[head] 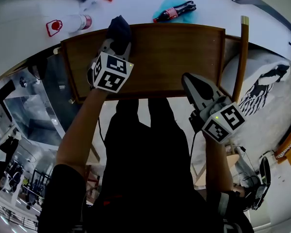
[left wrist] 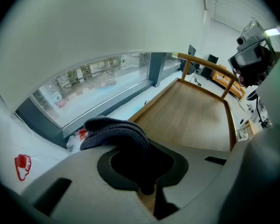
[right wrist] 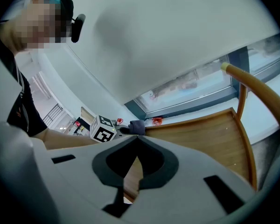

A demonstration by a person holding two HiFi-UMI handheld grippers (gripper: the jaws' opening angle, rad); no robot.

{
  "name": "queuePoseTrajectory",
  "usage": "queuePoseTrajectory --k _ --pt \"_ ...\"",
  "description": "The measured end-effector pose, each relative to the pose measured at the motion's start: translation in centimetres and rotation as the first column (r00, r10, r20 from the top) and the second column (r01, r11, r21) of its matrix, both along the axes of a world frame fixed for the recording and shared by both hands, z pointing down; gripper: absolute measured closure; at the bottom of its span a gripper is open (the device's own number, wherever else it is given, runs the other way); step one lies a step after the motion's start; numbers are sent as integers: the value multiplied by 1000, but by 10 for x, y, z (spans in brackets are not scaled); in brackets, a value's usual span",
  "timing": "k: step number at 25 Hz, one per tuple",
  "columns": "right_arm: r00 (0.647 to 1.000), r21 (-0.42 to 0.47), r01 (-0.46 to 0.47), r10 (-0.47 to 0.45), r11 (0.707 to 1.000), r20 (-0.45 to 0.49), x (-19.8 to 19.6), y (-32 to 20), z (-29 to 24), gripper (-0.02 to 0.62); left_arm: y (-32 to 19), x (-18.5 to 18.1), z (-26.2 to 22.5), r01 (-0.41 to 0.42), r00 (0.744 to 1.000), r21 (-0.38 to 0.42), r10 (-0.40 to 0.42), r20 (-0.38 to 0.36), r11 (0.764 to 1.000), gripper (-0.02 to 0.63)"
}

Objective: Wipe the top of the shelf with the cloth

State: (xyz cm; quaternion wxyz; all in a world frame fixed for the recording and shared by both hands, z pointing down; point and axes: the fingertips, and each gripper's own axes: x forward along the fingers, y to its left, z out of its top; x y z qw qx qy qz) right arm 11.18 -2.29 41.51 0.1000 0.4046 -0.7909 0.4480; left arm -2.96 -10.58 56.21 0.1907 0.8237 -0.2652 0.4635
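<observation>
Jaws on my left gripper [head: 115, 41] clamp the dark cloth [head: 119, 27], sitting at the far left edge of the wooden shelf top [head: 174, 57]; cola bottle [head: 174, 11] lies beyond the shelf; my right gripper [head: 188, 80] hovers over the front right edge, jaws together, nothing between.

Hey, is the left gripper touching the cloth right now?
Touching. The left gripper is shut on the cloth; its own view shows the fabric pinched between the jaws.
</observation>
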Motion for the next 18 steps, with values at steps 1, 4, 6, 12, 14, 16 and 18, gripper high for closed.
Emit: queuePoseTrajectory --k 1,4,6,12,14,16,18 --pt "1000 3 -6 6 1000 1 5 1 -1 591 1 7 0 -8 1000 0 8 -1 1000 555" --pt "1000 8 -25 25 1000 3 20 2 -2 590 2 28 1 -33 999 1 33 -5 999 555" --pt "999 9 -37 37 999 4 29 4 -2 591 3 42 2 -51 999 2 51 -6 999 555" --pt "998 14 -67 67 998 9 53 13 -3 590 7 79 3 -99 995 2 99 -11 995 555" --pt "997 16 -74 74 997 9 59 16 -3 590 9 90 3 -112 994 2 112 -14 994 555" --pt "997 19 -81 81 997 9 64 19 -4 591 11 103 3 -127 992 2 127 -19 992 555" --pt "996 20 -85 85 996 12 66 22 -5 591 13 115 3 -144 989 4 144 -25 990 555"
